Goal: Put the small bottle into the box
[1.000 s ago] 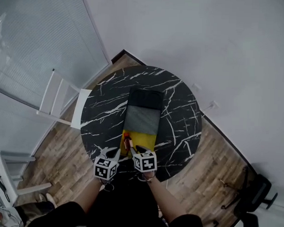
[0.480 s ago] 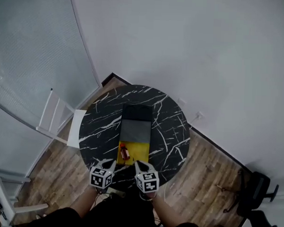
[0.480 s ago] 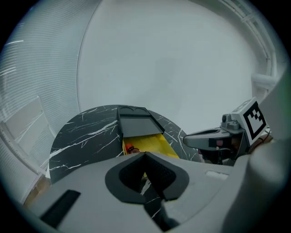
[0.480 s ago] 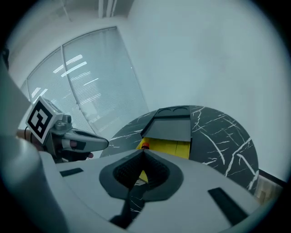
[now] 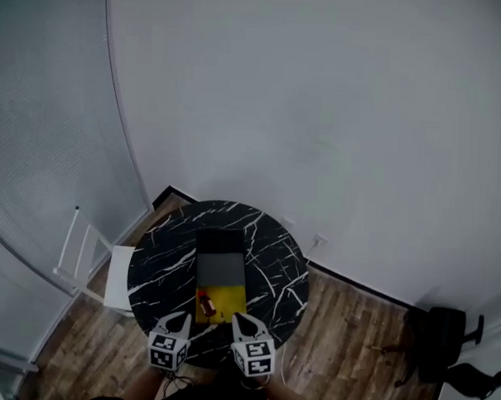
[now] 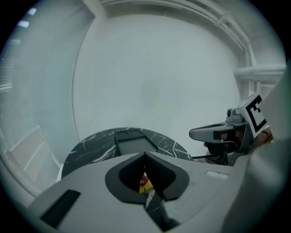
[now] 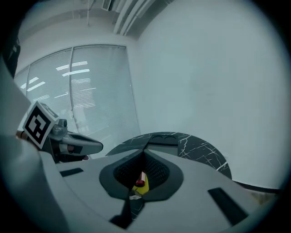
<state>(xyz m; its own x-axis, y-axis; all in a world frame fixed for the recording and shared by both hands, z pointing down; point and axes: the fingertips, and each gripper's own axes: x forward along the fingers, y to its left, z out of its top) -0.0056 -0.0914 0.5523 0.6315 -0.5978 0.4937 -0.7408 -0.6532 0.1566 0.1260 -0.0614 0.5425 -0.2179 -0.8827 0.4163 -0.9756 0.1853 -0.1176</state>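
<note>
Jaws of the left gripper (image 6: 145,154) are pressed together tip to tip with nothing between them. The right gripper (image 7: 145,152) shows the same: its pads meet along one seam and hold nothing. Both grippers are held above the near edge of the round, black marbled desk (image 5: 161,262). They are side by side but apart from each other, pointing forward and somewhat down across the desk.

The small bottle (image 5: 205,302) lies on its side on the yellow section at the near end of the box (image 5: 230,295), toward that section's left side. Neither gripper touches it. It sits beyond and below both pairs of closed tips, well clear of them. In the head view it falls between the lines of the two grippers. In the left gripper view, a bit of its red and the yellow under it show only through the hollow beneath the closed tips. In the right gripper view the same hollow frames the red bottle on yellow.

Past the yellow section the box continues as a grey panel and then a black end part, running lengthwise away from the person along the middle of the desk. Whether the yellow section has raised walls cannot be made out from this height.

A white chair (image 5: 90,267) stands beside the desk's left side on the wooden floor (image 5: 344,340).
</note>
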